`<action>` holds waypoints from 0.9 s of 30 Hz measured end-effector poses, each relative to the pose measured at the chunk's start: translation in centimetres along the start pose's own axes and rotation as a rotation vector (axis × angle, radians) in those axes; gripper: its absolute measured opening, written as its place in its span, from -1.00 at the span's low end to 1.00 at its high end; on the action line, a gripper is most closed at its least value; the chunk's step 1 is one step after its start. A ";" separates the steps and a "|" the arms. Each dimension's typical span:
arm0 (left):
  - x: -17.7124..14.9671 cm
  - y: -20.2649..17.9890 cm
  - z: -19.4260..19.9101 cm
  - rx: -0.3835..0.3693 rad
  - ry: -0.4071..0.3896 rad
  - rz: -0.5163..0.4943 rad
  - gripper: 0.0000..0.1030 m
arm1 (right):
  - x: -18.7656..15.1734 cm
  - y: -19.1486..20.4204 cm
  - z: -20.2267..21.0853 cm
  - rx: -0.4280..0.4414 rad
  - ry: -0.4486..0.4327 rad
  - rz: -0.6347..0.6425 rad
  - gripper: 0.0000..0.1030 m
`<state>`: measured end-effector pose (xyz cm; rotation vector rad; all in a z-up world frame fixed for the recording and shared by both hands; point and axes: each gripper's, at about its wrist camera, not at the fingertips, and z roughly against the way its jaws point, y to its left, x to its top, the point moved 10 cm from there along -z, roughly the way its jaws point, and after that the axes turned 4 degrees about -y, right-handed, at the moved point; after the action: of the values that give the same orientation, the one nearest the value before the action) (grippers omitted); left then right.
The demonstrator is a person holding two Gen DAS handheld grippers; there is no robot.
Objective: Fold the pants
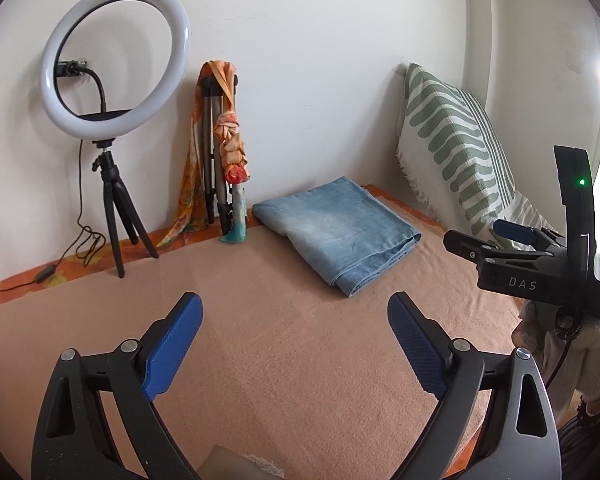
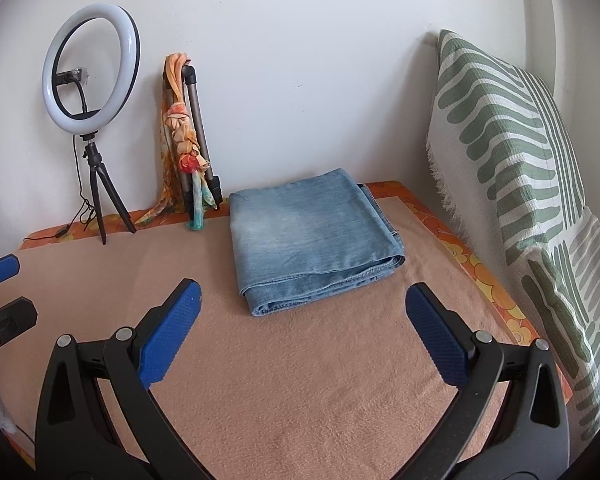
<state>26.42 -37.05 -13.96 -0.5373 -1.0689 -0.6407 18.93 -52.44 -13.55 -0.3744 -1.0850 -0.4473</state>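
Our folded light-blue denim pants [image 2: 312,236] lie ahead toward the bed's far edge — nearer our right hand-held gripper [image 2: 304,336]; both hand-held grippers, left [image 1: 294,344] too, gape released.

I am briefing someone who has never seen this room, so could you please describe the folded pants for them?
Look at the peach blanket covering the bed, toward the white wall. The pants lie there between the leaning tripod and the striped pillow. They are the only blue denim, folded into a flat rectangle.

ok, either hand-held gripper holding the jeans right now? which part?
Nothing is held. The left hand-held gripper and right hand-held gripper are both open and empty, short of the folded jeans lying on the blanket.
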 end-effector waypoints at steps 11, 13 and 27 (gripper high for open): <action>0.1 -0.4 1.3 0.032 -0.018 -0.042 0.94 | -0.1 -0.2 0.6 -0.002 -0.017 -0.008 1.00; 0.2 -0.4 1.5 0.041 -0.020 -0.049 0.99 | -0.1 -0.3 0.6 -0.005 -0.019 -0.020 1.00; 0.4 0.0 2.1 0.047 -0.025 -0.048 0.99 | 0.1 0.4 0.4 0.006 -0.019 -0.027 1.00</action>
<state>25.27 -35.70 -12.79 -0.4812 -1.1201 -0.6507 18.85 -51.93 -13.34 -0.3599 -1.1106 -0.4652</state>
